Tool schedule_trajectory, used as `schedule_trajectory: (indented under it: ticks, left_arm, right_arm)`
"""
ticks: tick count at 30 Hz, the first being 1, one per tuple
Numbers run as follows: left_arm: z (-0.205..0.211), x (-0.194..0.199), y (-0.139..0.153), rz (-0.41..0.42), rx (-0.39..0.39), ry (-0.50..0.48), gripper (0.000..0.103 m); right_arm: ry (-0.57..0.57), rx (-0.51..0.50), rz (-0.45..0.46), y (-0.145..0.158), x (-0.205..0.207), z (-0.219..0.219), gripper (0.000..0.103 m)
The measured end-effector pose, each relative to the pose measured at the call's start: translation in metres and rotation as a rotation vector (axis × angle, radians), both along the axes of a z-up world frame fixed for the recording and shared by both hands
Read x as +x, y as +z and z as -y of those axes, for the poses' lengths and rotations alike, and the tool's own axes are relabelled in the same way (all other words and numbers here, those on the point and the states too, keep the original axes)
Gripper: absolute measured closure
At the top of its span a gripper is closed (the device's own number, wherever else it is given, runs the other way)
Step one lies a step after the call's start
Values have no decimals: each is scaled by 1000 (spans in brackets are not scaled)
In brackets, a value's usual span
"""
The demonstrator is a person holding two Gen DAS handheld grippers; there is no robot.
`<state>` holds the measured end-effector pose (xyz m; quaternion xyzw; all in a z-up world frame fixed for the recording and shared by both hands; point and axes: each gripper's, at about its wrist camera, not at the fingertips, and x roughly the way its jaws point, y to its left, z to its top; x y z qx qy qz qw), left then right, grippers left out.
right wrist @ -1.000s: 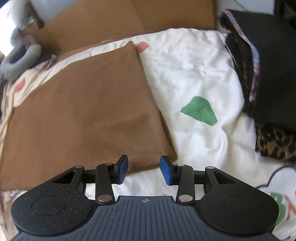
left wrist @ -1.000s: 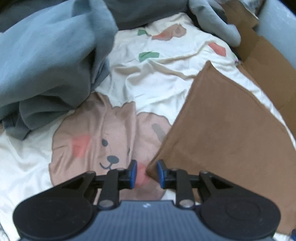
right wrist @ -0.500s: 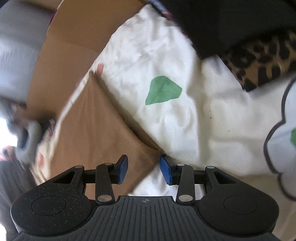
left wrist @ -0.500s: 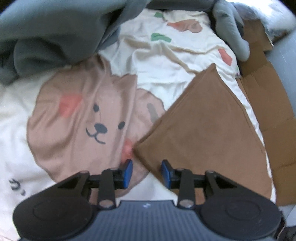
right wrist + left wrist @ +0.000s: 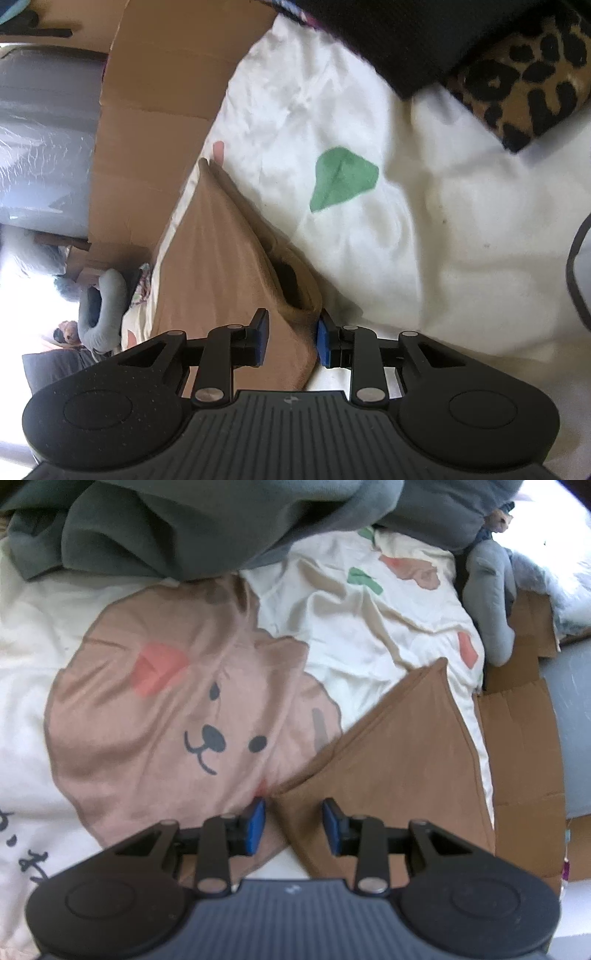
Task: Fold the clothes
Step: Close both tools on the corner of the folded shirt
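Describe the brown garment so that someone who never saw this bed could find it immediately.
Start from the white bedsheet printed with a big bear face. The brown garment lies flat beside the bear's cheek, along the cardboard edge. It is the only plain tan piece, folded flat with sharp corners, unlike the rumpled grey clothes above.

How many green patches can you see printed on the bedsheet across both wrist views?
3: two in the left wrist view, one mid-sheet and one by the grey clothes; one in the right wrist view. Clothing may hide others.
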<state>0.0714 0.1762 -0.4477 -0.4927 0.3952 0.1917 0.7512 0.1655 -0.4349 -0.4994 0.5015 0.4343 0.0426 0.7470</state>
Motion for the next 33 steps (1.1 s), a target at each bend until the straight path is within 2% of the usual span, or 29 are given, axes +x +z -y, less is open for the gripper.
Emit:
schedule_trajectory:
  ticks: [5, 6, 7, 8, 9, 12, 20, 23, 26, 33]
  left_arm:
    - [0, 2, -2, 4, 12, -7, 68]
    - [-1, 2, -2, 2, 11, -7, 72]
    - [-3, 3, -1, -2, 11, -5, 77]
    - [-4, 3, -1, -14, 13, 1, 86]
    - [-5, 3, -1, -16, 9, 5, 92]
    - [-6, 1, 4, -10, 8, 12, 97]
    - [1, -1, 32, -16, 30, 4, 98]
    - [5, -1, 41, -56, 40, -26, 98]
    - [7, -7, 50, -66, 7, -25, 98]
    - [18, -22, 49, -112, -7, -71, 98]
  right_arm:
    - [2, 3, 2, -7, 6, -6, 73]
    - [1, 1, 6, -7, 8, -6, 73]
    - [0, -4, 10, -5, 9, -5, 78]
    - [-3, -18, 13, -3, 10, -4, 92]
    - [-8, -32, 18, 0, 10, -3, 97]
    - [-12, -45, 35, 9, 12, -2, 101]
    - [-33, -70, 36, 33, 8, 11, 101]
    - [-46, -78, 31, 41, 6, 15, 102]
    - [-62, -97, 31, 49, 3, 23, 102]
    - [-83, -126, 1, 57, -13, 44, 102]
